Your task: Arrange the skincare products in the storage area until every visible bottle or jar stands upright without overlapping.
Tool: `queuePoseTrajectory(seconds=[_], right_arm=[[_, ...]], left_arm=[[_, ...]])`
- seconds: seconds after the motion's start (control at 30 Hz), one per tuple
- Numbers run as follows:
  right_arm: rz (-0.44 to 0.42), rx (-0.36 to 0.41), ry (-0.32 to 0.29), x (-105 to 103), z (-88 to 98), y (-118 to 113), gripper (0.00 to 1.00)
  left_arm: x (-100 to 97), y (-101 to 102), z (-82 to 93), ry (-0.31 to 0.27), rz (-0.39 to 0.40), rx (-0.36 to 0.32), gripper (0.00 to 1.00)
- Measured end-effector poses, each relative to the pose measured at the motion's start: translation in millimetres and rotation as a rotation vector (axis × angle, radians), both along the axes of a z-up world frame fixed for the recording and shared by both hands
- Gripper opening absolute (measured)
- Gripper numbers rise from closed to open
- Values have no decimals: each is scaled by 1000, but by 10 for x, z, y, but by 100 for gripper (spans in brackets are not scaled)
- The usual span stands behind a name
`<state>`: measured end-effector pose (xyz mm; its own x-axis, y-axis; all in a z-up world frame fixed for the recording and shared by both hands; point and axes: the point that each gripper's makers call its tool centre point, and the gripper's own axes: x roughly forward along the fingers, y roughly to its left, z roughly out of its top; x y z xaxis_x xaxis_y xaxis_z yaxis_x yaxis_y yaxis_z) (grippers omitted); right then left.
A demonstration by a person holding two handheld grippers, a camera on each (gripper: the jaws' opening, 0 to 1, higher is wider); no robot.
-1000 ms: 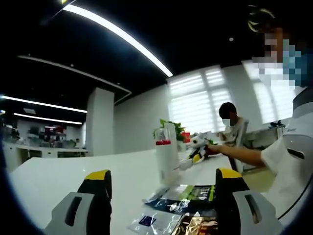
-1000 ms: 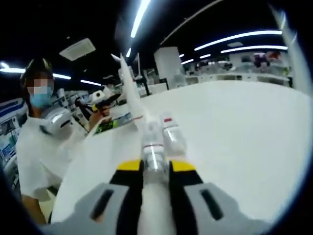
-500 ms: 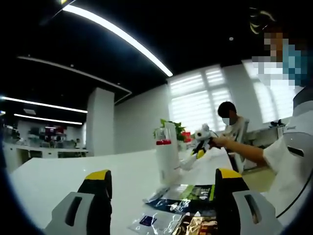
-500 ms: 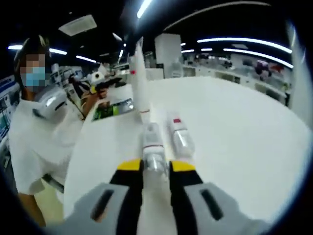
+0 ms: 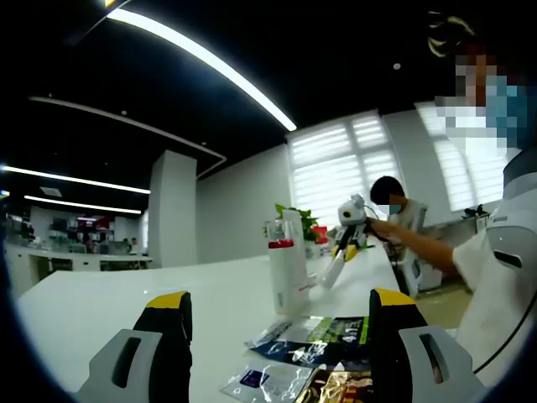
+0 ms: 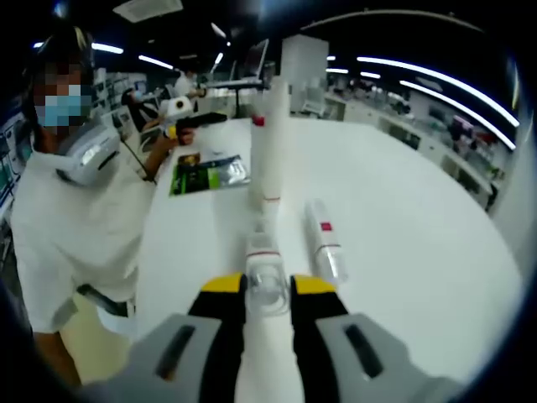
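Right tongs grip a bottle, left tongs wide

Meanwhile, low in the right gripper view, the right tongs (image 6: 268, 290) are clamped on a clear-capped white bottle (image 6: 267, 277) — above the white tabletop (image 6: 403, 252). Just right of it a second bottle (image 6: 325, 249) lies flat; a tall white bottle (image 6: 270, 147) stands upright at upper centre, sachets (image 6: 208, 174) to its left. In the left gripper view, the left tongs (image 5: 281, 332) stand wide apart over sachets at the bottom — the tall bottle at centre.

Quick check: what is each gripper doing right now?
Left gripper: open, holding nothing.
Right gripper: shut on a white bottle.
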<state>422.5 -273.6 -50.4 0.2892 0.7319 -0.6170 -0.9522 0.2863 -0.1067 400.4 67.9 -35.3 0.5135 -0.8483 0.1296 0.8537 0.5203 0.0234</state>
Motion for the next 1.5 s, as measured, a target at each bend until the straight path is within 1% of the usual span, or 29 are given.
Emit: queuePoseTrajectory(seconds=[0.07, 0.17, 0.3, 0.5, 0.57, 0.63, 0.7, 0.77, 0.8, 0.9, 1.0, 1.1, 1.2, 1.3, 1.33, 1.37, 1.43, 1.5], right_arm=[[0, -44, -7, 6, 33, -4, 20], [8, -75, -10, 1, 77, 29, 20], [24, -134, -8, -36, 87, 81, 20], [24, -283, -15, -49, 126, 64, 20], [21, -325, -5, -29, 137, 49, 20], [23, -409, 1, -18, 116, 34, 20], [29, -422, -1, -27, 136, 115, 20], [44, -476, 3, -34, 141, 122, 20], [49, -485, 8, -40, 148, 149, 20], [62, -543, 50, -98, 157, 160, 20], [75, -611, 56, -81, 203, 206, 20], [111, -673, 47, -49, 233, 270, 20], [141, -735, 65, -43, 224, 327, 20], [173, -788, 77, -27, 199, 407, 20], [177, -809, 82, -24, 182, 423, 20], [163, -851, 90, -23, 179, 399, 20], [159, -908, 77, -7, 189, 407, 20], [166, -931, 78, -8, 175, 463, 20]], left_arm=[[0, 2, 1, 1, 0, -1, 89], [-3, 3, 1, -2, -1, 1, 89], [-9, 0, 2, -2, -2, 1, 89], [-17, -5, -2, -4, -2, 4, 89], [-19, -5, -1, -4, -2, 4, 89], [-22, -10, -5, -5, -2, 7, 89], [-25, -13, -8, -6, -1, 9, 89], [-23, -11, -8, -5, -1, 9, 89], [-21, -7, -5, -4, 0, 6, 89], [-17, -1, 0, -4, 1, 3, 89], [-11, 3, 2, 17, -14, -11, 89], [-15, 9, 15, 15, -12, -19, 89], [-11, 0, -5, 9, -9, -4, 89], [-6, 4, -3, 12, -11, -7, 89], [-5, 6, 0, 13, -11, -10, 89], [-5, 6, 1, 14, -12, -12, 89], [-4, 3, -3, 12, -13, -9, 89], [5, 1, -14, 9, -10, -2, 89]])
